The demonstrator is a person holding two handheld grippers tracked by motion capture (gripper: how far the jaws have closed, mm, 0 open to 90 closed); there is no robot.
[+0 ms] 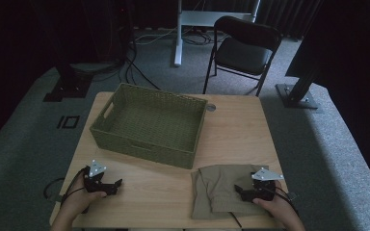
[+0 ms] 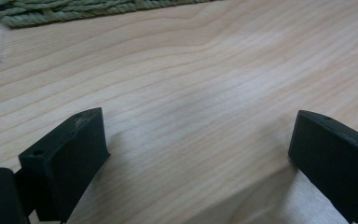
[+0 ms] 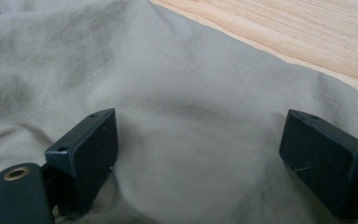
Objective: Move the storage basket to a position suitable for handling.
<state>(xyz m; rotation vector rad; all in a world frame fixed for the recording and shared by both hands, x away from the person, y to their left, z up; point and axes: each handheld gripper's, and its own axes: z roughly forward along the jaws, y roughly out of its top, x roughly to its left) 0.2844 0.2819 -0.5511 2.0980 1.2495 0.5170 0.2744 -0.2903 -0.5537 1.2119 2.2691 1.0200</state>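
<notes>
Now | left gripper [image 1: 117,183] fingers wide over table [image 1: 164,192] | right gripper [image 1: 239,190] fingers wide, seemingly resting on cloth [image 1: 217,185]

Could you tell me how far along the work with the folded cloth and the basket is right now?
Done: the khaki cloth lies folded on the table. In hand: the right tool rests open over the cloth, not gripping; the left tool is open above bare wood. Left: probably lifting the cloth into the empty green basket.

black mark on grey floor [image 1: 69,121] left of table, possibly reads "10" or "IO", too small to confirm, no other legible text
</notes>
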